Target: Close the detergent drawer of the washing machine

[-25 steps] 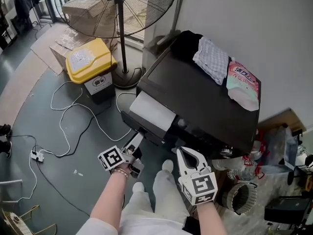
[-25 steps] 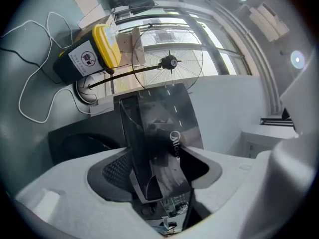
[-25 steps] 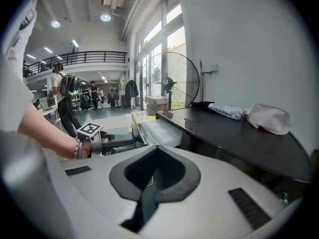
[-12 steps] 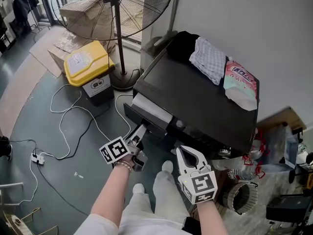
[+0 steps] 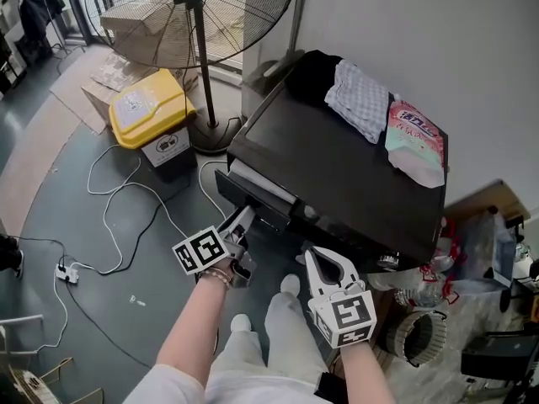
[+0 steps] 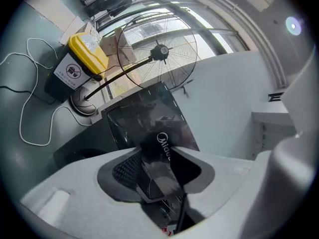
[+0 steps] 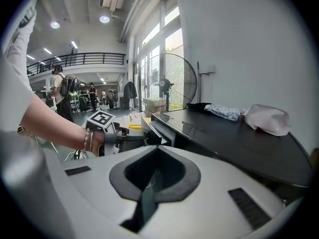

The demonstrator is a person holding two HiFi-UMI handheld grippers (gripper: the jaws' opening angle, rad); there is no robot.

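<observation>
The black washing machine (image 5: pixel 337 171) stands against the wall. At its front left corner the detergent drawer (image 5: pixel 259 185) shows only a narrow white strip of its inside. My left gripper (image 5: pixel 242 220) points nearly level at the drawer's dark front, tips against it. Its jaws are closing; in the left gripper view (image 6: pixel 159 171) the glossy dark panel (image 6: pixel 157 133) fills the gap between the pads, and no pinch shows. My right gripper (image 5: pixel 311 256) hangs shut and holds nothing in front of the machine, to the right of the drawer. The right gripper view shows the left gripper (image 7: pixel 132 137) at the drawer (image 7: pixel 155 127).
A checked cloth (image 5: pixel 362 99) and a pink detergent bag (image 5: pixel 414 141) lie on the machine's top. A yellow bin (image 5: pixel 156 106), a standing fan (image 5: pixel 202 66) and loose white cables (image 5: pixel 126 200) are on the floor at left. Bottles and clutter (image 5: pixel 438 310) crowd the right. My legs (image 5: pixel 278 326) are below.
The drawer has slid into the machine, from far out to nearly in. My left gripper went with it toward the machine and its jaws narrowed. The right gripper stayed put.
</observation>
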